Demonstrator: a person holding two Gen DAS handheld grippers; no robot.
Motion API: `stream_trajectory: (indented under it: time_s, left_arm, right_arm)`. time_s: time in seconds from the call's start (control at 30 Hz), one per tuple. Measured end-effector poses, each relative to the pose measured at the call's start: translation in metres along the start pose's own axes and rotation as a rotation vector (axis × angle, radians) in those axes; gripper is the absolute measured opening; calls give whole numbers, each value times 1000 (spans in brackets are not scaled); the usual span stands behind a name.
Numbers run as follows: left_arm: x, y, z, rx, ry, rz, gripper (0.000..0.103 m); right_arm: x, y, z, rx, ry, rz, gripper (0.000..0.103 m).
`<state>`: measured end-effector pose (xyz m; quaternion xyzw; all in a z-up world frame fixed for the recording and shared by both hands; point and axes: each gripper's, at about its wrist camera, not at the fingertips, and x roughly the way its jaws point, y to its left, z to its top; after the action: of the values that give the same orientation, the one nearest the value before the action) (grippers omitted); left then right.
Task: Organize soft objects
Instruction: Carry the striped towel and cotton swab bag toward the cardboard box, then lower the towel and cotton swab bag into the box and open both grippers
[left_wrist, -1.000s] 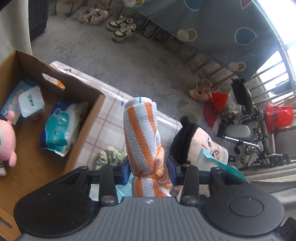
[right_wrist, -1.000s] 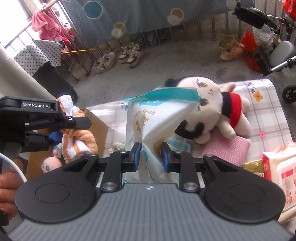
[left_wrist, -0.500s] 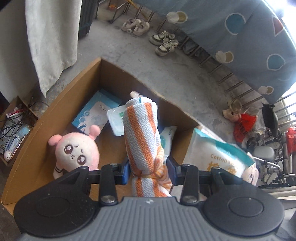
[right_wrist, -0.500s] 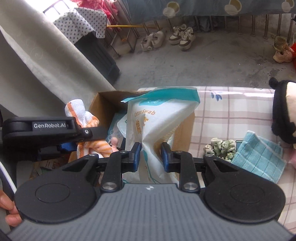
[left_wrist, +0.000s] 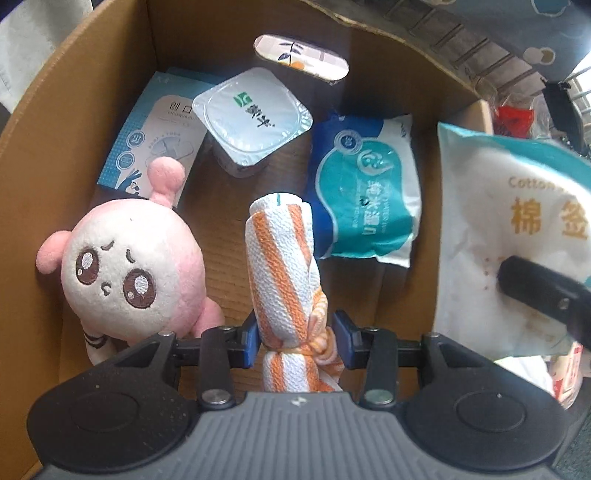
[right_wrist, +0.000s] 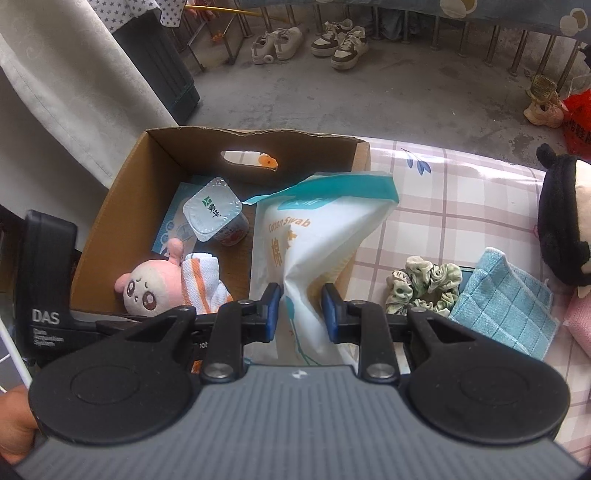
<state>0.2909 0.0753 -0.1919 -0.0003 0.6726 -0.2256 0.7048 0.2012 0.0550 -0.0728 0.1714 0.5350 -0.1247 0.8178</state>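
Left gripper (left_wrist: 294, 339) was pinching a rolled orange-and-white striped towel (left_wrist: 282, 266) near its knotted lower end, blue pads pressed against both sides. The towel stood roughly upright inside the cardboard box (left_wrist: 55, 155), its top end free; whether its bottom touched the box floor could not be told.

Box contents, left wrist view: pink plush (left_wrist: 133, 269) lying just left of the towel, face up, against the left wall; flat blue-and-white packet (left_wrist: 147, 147) in the far left corner; sealed yogurt cup (left_wrist: 253, 118) resting partly on that packet; teal-and-white wipes pack (left_wrist: 364, 199) to the right of the towel. An oval handle cutout sat in the far wall.

Right gripper (right_wrist: 302, 312) was clamped on the lower part of a white-and-teal cotton swab bag (right_wrist: 317, 240), fingers squeezing it narrow between the pads. The bag was held over the right wall of the box, its upper part leaning toward the inside.

On the checked tablecloth (right_wrist: 461, 192) right of the box: green scrunchie (right_wrist: 421, 286), light blue cloth (right_wrist: 502, 302) just beside it, black-haired plush doll (right_wrist: 565, 214) at the right edge, pink cloth corner near it. Shoes stood on the concrete floor far behind.
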Motion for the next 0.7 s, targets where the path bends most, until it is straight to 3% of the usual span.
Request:
stream_trajectory:
  time_s: [0.13, 0.27, 0.37, 0.7]
  left_arm:
    - [21, 5, -2, 26, 37, 57, 47]
    - [21, 23, -2, -30, 39, 19, 53]
    - [14, 37, -4, -90, 23, -27, 50]
    - [5, 50, -10, -104, 3, 22, 41]
  right_arm:
    - [12, 9, 5, -68, 14, -34, 26]
    - [20, 25, 13, -145, 29, -62, 26]
    - [26, 35, 17, -183, 41, -70, 26]
    - [55, 67, 9, -300, 160, -149, 26]
